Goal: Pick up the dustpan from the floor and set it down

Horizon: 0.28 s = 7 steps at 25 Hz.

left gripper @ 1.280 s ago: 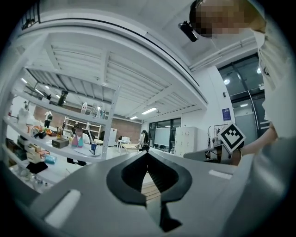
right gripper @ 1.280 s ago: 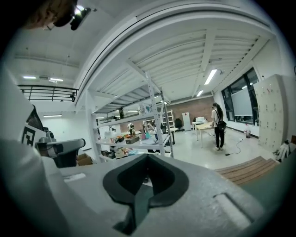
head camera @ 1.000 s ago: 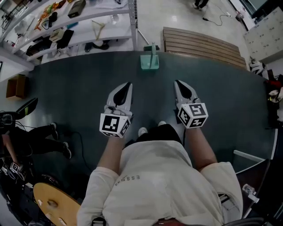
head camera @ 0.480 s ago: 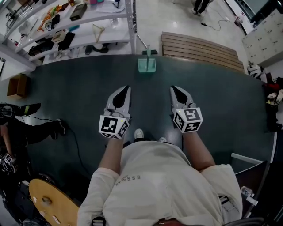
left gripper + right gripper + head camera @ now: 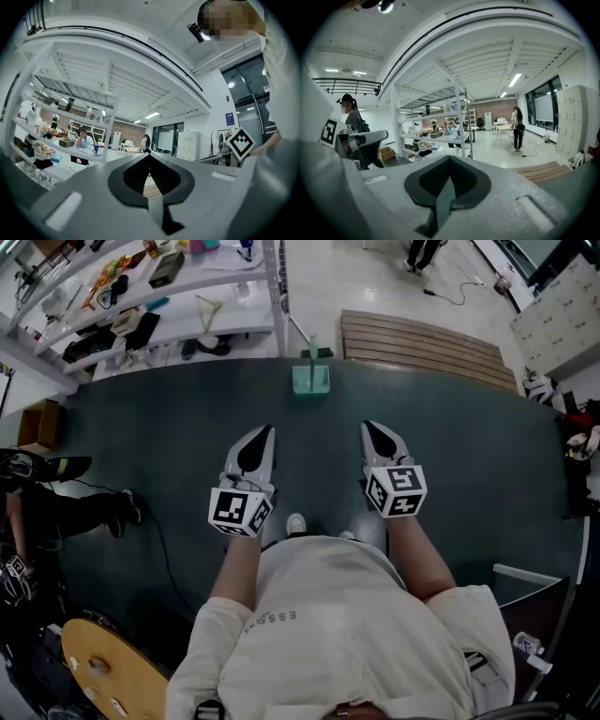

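The dustpan (image 5: 311, 378), pale green and see-through with an upright handle, stands on the far edge of the dark floor mat (image 5: 169, 427), straight ahead in the head view. My left gripper (image 5: 268, 429) and right gripper (image 5: 367, 426) are held side by side at waist height, well short of the dustpan, one to either side of its line. Both are shut with nothing between the jaws. In the left gripper view the left gripper (image 5: 149, 152) points level across the room. The right gripper (image 5: 450, 157) tilts slightly down in the right gripper view. Neither gripper view shows the dustpan.
A white shelving rack (image 5: 169, 287) loaded with small items stands at the back left. A slatted wooden platform (image 5: 422, 338) lies behind the dustpan to the right. A cardboard box (image 5: 39, 423), a seated person (image 5: 56, 512) and a floor cable (image 5: 159, 540) are at left.
The view has shifted a little towards the shelving and both grippers sit slightly lower in the head view. The person at left has pulled their legs in. Jaws stay shut.
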Motion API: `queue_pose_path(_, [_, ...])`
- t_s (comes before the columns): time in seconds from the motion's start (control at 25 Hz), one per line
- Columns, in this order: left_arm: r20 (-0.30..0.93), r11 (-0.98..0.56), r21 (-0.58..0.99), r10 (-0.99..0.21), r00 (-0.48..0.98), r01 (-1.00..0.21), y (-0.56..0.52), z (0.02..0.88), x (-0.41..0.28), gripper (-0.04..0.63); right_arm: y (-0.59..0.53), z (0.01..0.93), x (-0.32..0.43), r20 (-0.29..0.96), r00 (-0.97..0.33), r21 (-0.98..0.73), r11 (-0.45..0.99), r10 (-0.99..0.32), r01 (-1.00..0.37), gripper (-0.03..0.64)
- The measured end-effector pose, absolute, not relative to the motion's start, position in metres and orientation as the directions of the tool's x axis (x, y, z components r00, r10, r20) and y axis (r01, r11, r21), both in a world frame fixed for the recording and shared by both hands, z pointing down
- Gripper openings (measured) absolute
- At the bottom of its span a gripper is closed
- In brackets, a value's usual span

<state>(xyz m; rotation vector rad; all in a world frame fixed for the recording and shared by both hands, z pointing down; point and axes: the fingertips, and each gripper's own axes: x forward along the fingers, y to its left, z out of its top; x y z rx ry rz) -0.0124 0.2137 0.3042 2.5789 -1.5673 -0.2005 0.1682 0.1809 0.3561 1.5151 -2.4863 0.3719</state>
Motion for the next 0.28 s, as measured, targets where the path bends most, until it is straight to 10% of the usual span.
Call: queue_pose_path(0.28, [-0.053,-0.454,0.184,-0.89,0.453,-0.872,0.2253,0.304,-0.0235,0.009,0.1894,0.3549,0.1588,0.304,-0.453,-0.11,0.442,-0.838,-0.89,-0.009])
